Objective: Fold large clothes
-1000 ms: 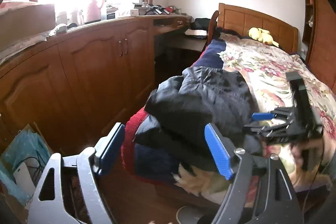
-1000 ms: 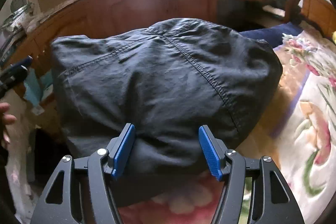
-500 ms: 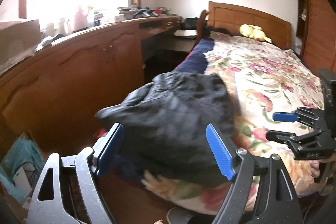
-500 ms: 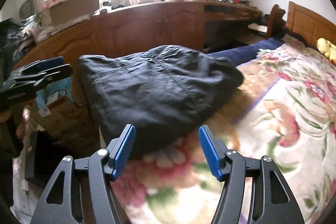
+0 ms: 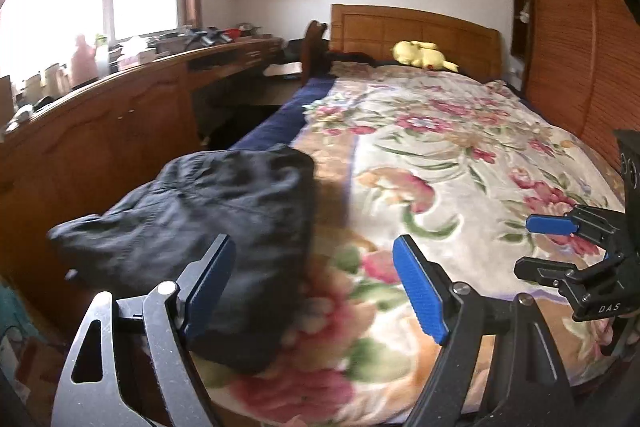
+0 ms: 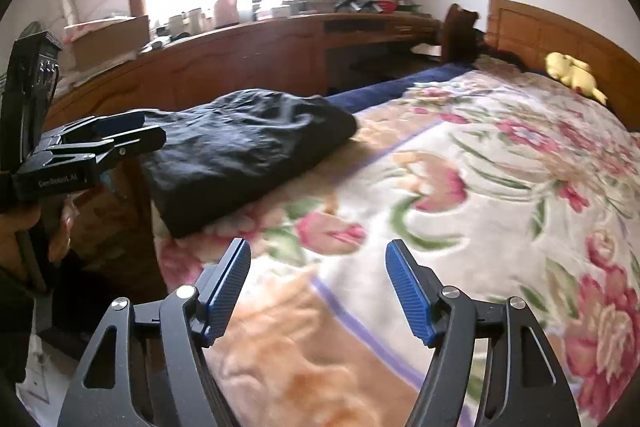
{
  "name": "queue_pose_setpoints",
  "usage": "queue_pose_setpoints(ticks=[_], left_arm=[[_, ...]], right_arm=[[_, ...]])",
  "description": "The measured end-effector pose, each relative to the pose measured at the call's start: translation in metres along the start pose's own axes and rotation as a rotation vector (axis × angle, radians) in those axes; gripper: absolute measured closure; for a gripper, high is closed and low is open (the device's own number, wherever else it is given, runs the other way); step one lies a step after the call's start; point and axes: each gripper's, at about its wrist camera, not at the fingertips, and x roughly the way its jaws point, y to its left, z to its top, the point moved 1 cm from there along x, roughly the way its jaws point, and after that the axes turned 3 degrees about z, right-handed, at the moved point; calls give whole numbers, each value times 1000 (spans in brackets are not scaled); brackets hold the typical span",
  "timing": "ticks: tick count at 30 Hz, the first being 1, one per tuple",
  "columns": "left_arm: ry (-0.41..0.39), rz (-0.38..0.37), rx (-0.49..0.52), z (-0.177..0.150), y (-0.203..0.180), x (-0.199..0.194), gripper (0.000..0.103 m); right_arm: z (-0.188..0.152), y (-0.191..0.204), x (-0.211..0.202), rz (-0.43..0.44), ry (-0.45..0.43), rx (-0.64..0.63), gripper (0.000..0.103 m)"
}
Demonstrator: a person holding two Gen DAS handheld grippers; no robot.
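The left gripper [image 5: 314, 287] gapes empty, the folded dark garment [image 5: 208, 219] just beyond its left jaw. The right gripper [image 6: 318, 291], its jaws just opening, holds nothing above the floral blanket [image 6: 480, 187].

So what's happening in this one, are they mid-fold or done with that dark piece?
A person holds a tool in each hand over a bed with a floral cover. A dark garment lies folded in a compact bundle at the bed's corner nearest the wooden cabinets. Neither tool touches it: the left tool is open with the garment only behind its left finger, and the right tool, whose jaws have just been opening, has only the cover beyond it. The fold looks finished, with both hands clear of the bundle.
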Motion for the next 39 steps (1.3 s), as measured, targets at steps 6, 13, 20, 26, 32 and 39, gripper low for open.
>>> queue_pose_setpoints(ticks=[6,13,20,26,32,39], left_arm=[[14,-55,37,0,-46,8,22],[28,-96,62,-9,-95,17,22],[43,-124,96,-18,-151,18,22],[42,-203,113,-24,-191,11,22],[39,-266,123,-29,-229,-9,22],[34,-324,126,-33,-260,-44,22]], right_arm=[[-17,-15,-37,-38,-33,38,30],[-46,-30,-66,-101,-36,91,26],[-73,-42,-114,-222,-60,154,25],[-94,-52,-158,-302,-94,230,25],[-117,-52,-203,-370,-118,282,25],[-132,-37,-250,-431,-156,309,25]])
